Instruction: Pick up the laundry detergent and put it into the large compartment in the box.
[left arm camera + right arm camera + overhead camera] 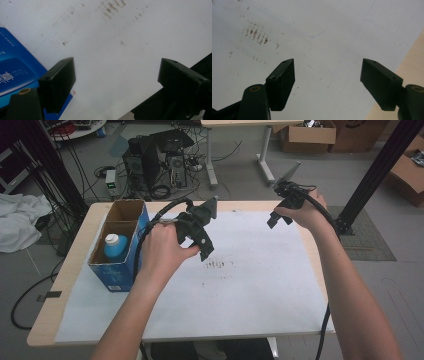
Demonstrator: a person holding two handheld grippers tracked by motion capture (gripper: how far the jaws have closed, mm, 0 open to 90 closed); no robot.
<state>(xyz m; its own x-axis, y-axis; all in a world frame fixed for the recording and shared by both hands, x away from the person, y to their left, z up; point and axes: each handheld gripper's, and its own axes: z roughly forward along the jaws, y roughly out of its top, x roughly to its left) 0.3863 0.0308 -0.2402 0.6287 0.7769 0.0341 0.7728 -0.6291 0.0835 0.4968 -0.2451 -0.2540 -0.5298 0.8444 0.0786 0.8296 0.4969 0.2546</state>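
A blue cardboard box (120, 245) stands at the table's left, open on top, with a blue bottle with a white cap (116, 246) inside its near compartment. My left gripper (204, 247) hovers above the white sheet (250, 270) just right of the box, held in a hand, jaws wide apart and empty. In the left gripper view the left gripper (116, 75) looks down on the white sheet (120, 37), the blue box (17, 70) at the left. My right gripper (277, 220) hangs over the sheet's far right. The right gripper (327, 77) is open and empty.
Brown smudges (217, 265) mark the sheet's middle. The wooden table edge (409, 57) runs along the sheet's right side. Beyond the table lie a computer tower (145, 162), cables, cardboard boxes (307, 135) and a black frame post (372, 175).
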